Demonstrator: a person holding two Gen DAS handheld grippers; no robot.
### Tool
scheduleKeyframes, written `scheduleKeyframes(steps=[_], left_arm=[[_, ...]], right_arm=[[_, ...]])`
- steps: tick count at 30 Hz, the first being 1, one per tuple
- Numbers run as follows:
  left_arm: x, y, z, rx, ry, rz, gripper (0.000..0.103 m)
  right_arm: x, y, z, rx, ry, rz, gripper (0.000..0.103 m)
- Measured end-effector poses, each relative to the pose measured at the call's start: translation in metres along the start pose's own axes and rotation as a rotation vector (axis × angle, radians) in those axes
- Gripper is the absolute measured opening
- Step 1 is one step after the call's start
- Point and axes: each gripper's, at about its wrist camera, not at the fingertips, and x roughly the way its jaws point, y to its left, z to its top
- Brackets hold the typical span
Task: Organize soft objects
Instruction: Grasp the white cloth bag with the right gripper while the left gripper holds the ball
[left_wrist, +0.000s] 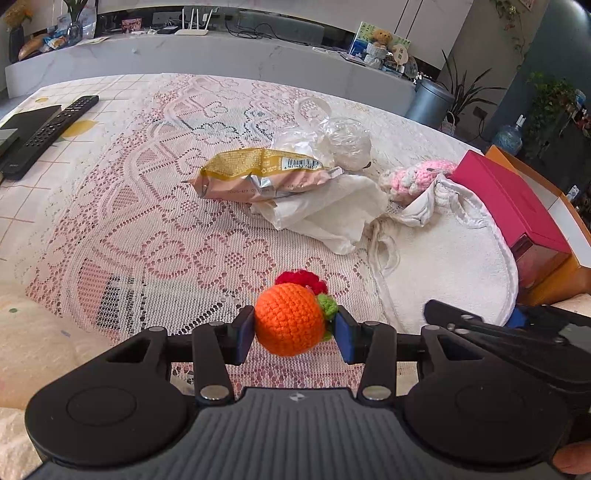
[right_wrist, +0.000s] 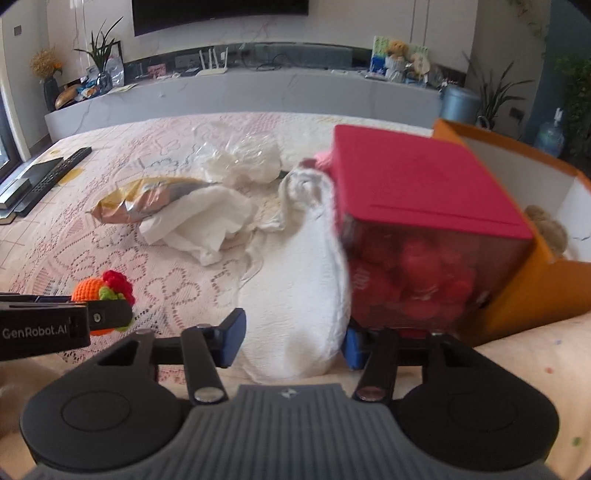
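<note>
An orange crocheted ball (left_wrist: 288, 317) with a red flower and green leaves sits between the blue pads of my left gripper (left_wrist: 291, 334), which is shut on it just above the lace cloth. The right wrist view shows the same ball (right_wrist: 86, 288) at the left. A white towel (right_wrist: 295, 295) lies flat beside a red-lidded box (right_wrist: 417, 184). My right gripper (right_wrist: 293, 341) stands over the towel's near end, one pad on each side. I see no squeeze on it. A pink crocheted toy (left_wrist: 417, 177) lies behind the towel.
A gold snack packet (left_wrist: 258, 173), crumpled white tissue (left_wrist: 325, 214) and a clear plastic bag (left_wrist: 340, 140) lie mid-table. An open orange box (right_wrist: 535, 288) with a brown plush (right_wrist: 546, 225) inside stands at the right, behind the red-lidded box. A black remote (left_wrist: 51, 129) lies far left.
</note>
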Motion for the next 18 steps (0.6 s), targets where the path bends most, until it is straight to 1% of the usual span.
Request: scheduleKeyframes(steps=[2, 4, 5, 6, 7, 8, 9, 13, 18], left_arm=[[0.001, 0.0, 0.0, 0.0, 0.006, 0.001, 0.051], [0.003, 0.0, 0.0, -0.001, 0.013, 0.001, 0.051], [0.003, 0.0, 0.0, 0.0, 0.015, 0.002, 0.051], [0.003, 0.0, 0.0, 0.002, 0.016, 0.002, 0.051], [0.003, 0.0, 0.0, 0.002, 0.016, 0.001, 0.051], [0.003, 0.0, 0.0, 0.003, 0.016, 0.001, 0.051], [0.003, 0.0, 0.0, 0.005, 0.014, 0.0, 0.051], [-0.003, -0.004, 0.0, 0.021, -0.008, 0.003, 0.051], [-0.017, -0.007, 0.001, 0.021, -0.037, -0.003, 0.051]], right_arm=[[0.008, 0.004, -0.002, -0.002, 0.008, 0.005, 0.051], [0.018, 0.004, -0.002, 0.004, 0.022, 0.004, 0.046], [0.021, 0.003, -0.002, 0.012, 0.031, 0.007, 0.033], [0.023, 0.002, -0.002, 0.017, 0.037, 0.009, 0.015], [0.023, 0.003, -0.002, 0.016, 0.04, 0.011, 0.009], [0.021, 0.004, -0.001, 0.009, 0.036, 0.019, 0.006], [0.018, 0.005, -0.002, -0.003, 0.025, 0.022, 0.003], [0.0, 0.013, 0.001, -0.063, -0.031, 0.035, 0.003], [-0.029, 0.015, 0.007, -0.097, -0.111, 0.049, 0.002]])
